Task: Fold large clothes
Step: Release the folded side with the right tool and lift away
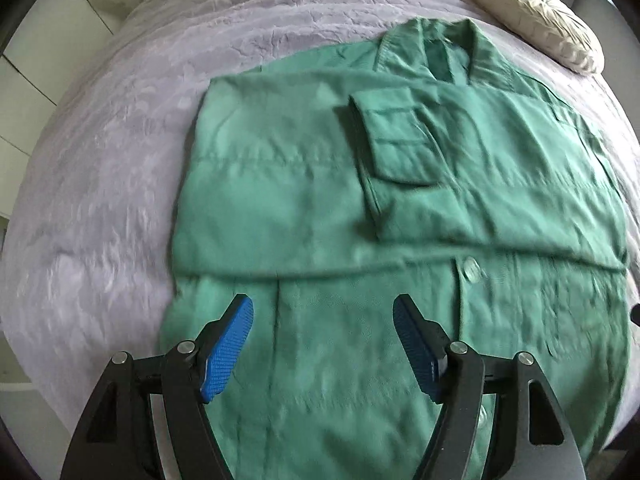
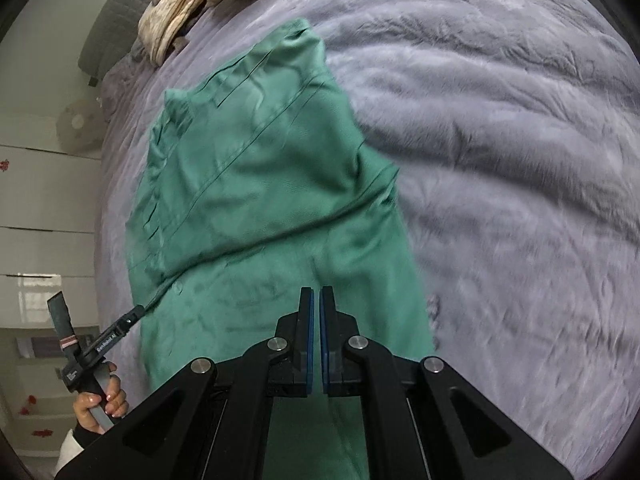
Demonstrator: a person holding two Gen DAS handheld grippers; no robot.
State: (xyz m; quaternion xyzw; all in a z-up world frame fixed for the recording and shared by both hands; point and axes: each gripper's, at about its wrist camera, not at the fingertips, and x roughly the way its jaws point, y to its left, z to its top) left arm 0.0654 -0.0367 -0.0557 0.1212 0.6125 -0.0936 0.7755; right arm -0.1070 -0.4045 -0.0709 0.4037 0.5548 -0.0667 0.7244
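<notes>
A large green shirt point(image 1: 300, 184) lies flat on the lilac bedspread point(image 1: 120, 160), collar point(image 1: 432, 48) at the far end. Both sleeves are folded in across its body, and a cuff point(image 1: 392, 140) rests on the chest. My left gripper point(image 1: 322, 304) hovers open over the lower part of the shirt, blue pads point(image 1: 228, 348) wide apart with nothing between them. In the right wrist view the shirt point(image 2: 260, 184) runs away to the upper left. My right gripper point(image 2: 317, 292) is shut above the shirt's near end, with no cloth seen between its pads.
A cream pillow point(image 1: 536, 12) and a crumpled cream blanket point(image 2: 176, 12) lie at the head of the bed. The fuzzy bedspread point(image 2: 500, 160) spreads wide to the shirt's right. A hand point(image 2: 100, 400) grips the left gripper's handle beside white drawers point(image 2: 44, 208).
</notes>
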